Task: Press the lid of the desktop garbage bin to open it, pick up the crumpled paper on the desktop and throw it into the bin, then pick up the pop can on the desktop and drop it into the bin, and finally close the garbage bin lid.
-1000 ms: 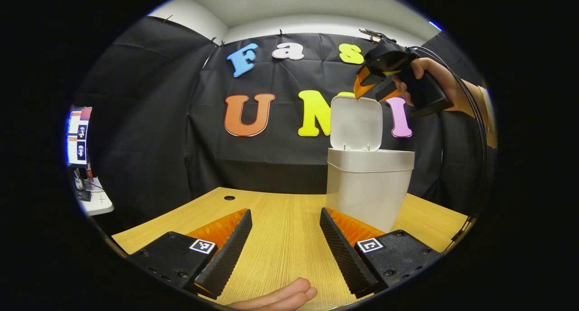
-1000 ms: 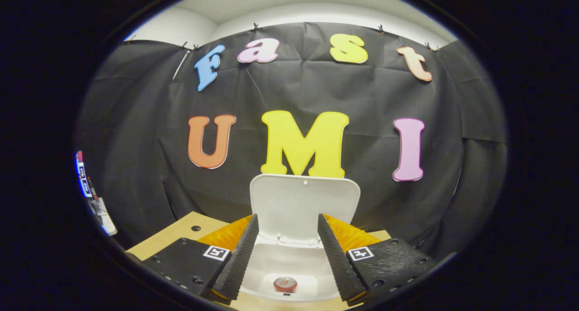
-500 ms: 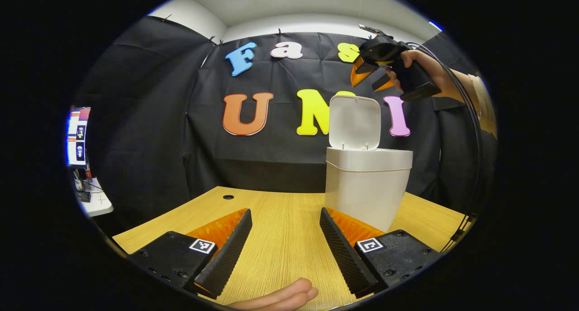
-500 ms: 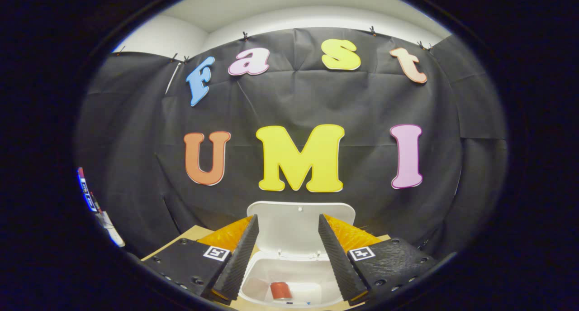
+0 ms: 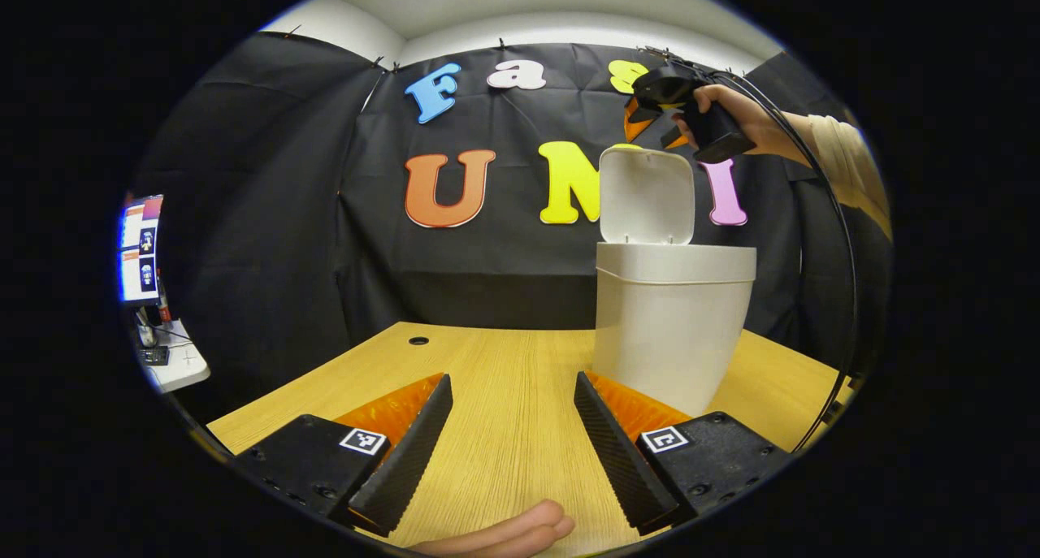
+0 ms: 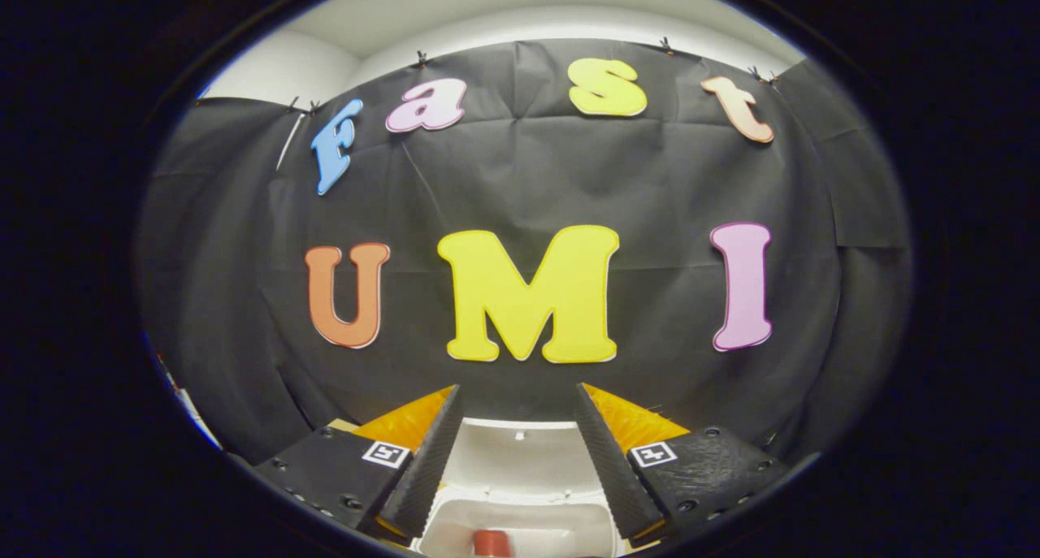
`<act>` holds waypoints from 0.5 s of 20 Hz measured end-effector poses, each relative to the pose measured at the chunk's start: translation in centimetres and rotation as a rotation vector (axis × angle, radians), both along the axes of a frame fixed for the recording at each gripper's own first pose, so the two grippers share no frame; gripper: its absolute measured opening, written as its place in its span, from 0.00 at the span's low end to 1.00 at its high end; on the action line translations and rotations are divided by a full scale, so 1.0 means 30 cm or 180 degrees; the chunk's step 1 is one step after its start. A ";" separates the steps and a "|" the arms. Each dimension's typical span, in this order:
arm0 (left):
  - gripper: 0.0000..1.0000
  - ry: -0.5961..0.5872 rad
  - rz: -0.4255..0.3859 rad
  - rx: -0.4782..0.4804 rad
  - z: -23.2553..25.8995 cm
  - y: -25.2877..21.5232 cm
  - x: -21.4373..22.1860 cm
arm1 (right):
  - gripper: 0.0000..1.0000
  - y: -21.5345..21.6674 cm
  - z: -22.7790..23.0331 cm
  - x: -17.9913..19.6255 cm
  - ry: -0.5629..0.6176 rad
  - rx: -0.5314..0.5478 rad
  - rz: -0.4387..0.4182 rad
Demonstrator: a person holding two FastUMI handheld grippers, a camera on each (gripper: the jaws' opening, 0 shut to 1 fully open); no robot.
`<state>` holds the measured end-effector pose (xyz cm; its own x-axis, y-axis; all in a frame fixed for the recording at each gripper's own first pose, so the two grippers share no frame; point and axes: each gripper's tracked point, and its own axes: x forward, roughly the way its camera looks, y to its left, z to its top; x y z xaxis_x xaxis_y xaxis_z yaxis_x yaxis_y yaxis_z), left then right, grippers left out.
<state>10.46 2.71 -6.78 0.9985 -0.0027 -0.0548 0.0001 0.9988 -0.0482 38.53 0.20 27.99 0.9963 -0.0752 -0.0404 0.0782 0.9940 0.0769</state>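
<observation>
While lid (image 5: 646, 194) stands upright, right gripper (image 6: 513, 452) gapes empty above bin rim (image 5: 674, 261); left gripper (image 5: 512, 436) released.

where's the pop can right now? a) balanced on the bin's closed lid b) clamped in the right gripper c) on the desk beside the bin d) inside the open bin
d: the right gripper view looks down past the raised lid and shows the pop can inside the bin.

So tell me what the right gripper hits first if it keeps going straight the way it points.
Probably the raised lid, which stands between the open right gripper's fingers above the bin with the can inside. Depth is unclear; it might clear the lid's top and reach the wall.
</observation>
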 end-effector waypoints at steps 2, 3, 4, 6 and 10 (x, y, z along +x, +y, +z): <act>0.98 0.0086 -0.0007 -0.0035 -0.022 -0.007 0.006 | 0.83 -0.016 -0.019 0.031 0.0049 0.0024 -0.0008; 0.98 0.0095 -0.0007 -0.0039 -0.022 -0.009 0.008 | 0.84 -0.014 -0.017 0.036 0.0031 0.0076 0.0020; 0.98 0.0106 0.0007 -0.0030 -0.024 -0.009 0.009 | 0.84 -0.016 -0.014 0.036 0.0033 0.0094 0.0028; 0.98 0.0074 0.0018 0.0002 -0.016 -0.008 0.003 | 0.84 -0.018 -0.026 0.020 0.0051 0.0079 0.0056; 0.98 -0.0070 0.0112 0.0138 0.031 -0.004 -0.016 | 0.85 -0.005 -0.047 -0.042 0.0099 0.0068 0.0110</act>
<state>9.97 2.58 -5.86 0.9989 0.0342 -0.0322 -0.0344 0.9994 -0.0054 37.26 0.05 26.59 0.9966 -0.0397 -0.0725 0.0466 0.9943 0.0962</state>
